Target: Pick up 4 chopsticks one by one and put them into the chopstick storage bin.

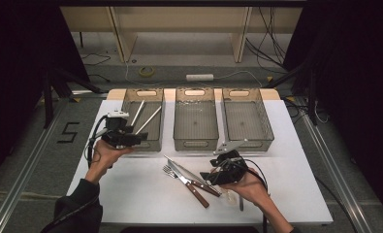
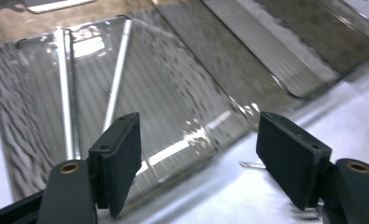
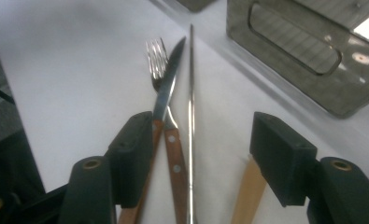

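Both grippers gape empty: left gripper (image 2: 198,161) over the bin (image 2: 173,116), right gripper (image 3: 203,156) straddling the cutlery (image 3: 173,154).

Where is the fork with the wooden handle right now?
The wooden-handled fork lies on the white table, in front of the middle clear bin, crossed by a wooden-handled knife, just left of the right gripper.

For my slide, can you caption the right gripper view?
Open hand-held gripper hovering over a fork, a knife and a metal stick on a white table.
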Action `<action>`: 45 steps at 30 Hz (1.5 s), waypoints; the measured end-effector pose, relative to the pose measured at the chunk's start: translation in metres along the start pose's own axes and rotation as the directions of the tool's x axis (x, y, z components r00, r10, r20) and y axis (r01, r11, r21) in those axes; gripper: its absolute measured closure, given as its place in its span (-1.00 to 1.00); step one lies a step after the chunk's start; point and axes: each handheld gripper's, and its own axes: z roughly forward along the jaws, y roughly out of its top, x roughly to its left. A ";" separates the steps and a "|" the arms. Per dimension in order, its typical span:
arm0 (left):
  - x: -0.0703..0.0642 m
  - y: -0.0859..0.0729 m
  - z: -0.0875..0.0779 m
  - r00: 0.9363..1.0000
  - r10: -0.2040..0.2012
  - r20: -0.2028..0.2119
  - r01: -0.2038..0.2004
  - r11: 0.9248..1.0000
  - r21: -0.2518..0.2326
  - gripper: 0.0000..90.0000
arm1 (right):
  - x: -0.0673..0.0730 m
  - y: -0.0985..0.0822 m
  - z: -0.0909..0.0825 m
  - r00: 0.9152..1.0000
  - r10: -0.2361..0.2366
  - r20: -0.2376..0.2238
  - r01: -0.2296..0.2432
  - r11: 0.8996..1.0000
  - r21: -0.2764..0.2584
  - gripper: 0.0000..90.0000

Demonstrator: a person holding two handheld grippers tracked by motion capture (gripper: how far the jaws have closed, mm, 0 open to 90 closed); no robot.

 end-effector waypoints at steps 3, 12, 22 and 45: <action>-0.008 -0.010 -0.007 1.000 0.009 0.021 -0.008 1.000 -0.029 -0.41 | -0.003 0.001 0.008 1.000 0.001 0.000 -0.001 0.999 0.050 0.02; -0.030 -0.025 -0.017 0.995 0.019 0.094 -0.010 0.996 -0.093 -0.52 | -0.005 0.006 0.024 1.000 -0.005 -0.019 0.008 0.987 0.160 0.20; -0.042 -0.043 -0.026 0.992 0.048 0.117 -0.030 0.988 -0.151 -0.54 | -0.004 0.008 0.037 0.999 -0.005 -0.033 0.013 0.971 0.237 0.33; -0.055 -0.069 -0.028 0.988 0.072 0.138 -0.053 0.989 -0.135 -0.59 | -0.004 0.010 0.055 0.999 0.001 -0.038 0.010 0.953 0.303 0.64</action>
